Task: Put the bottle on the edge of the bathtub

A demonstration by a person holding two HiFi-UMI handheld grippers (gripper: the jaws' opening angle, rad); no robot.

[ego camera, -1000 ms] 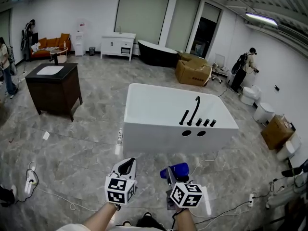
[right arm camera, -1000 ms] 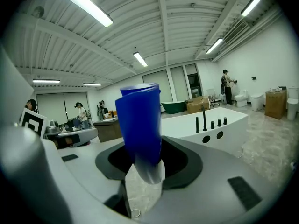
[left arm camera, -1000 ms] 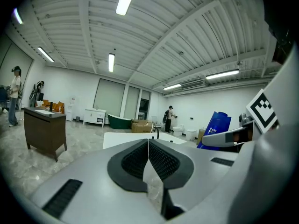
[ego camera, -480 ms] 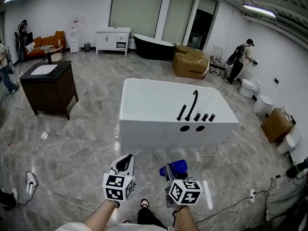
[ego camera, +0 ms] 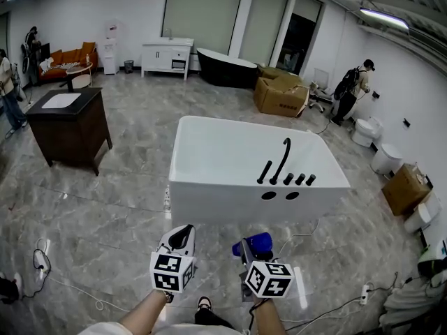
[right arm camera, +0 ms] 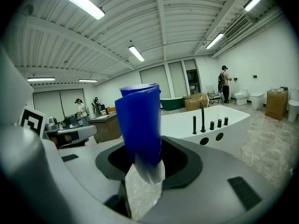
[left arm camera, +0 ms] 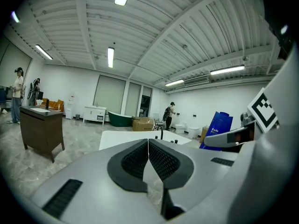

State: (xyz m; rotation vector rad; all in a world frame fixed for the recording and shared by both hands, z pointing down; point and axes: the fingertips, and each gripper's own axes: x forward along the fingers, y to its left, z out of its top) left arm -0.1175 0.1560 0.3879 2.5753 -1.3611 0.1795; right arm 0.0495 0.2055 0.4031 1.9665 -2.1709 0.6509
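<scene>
The blue bottle sat clamped between the jaws of the right hand-held gripper, low and just right of centre in the head view, its blue body poking out past the jaws toward the top of the frame. So the pick-up was done, I'd say, and the carry was the step in hand. The left hand-held gripper, low and just left of centre, had its jaws pressed together with nothing between them, just along for the ride. Ahead, in the middle of the head view, stood the white bathtub, well apart from the bottle, with a stretch of marble floor between the two. Its near rim carried a black faucet and a row of black knobs toward the right. The rim to the left of them looked bare and flat, a fair landing spot by my reckoning. Nothing stood on that edge, so placement had not begun. What was left was to close the gap to the tub, bring the bottle over the rim, set it down upright and let the jaws go.
</scene>
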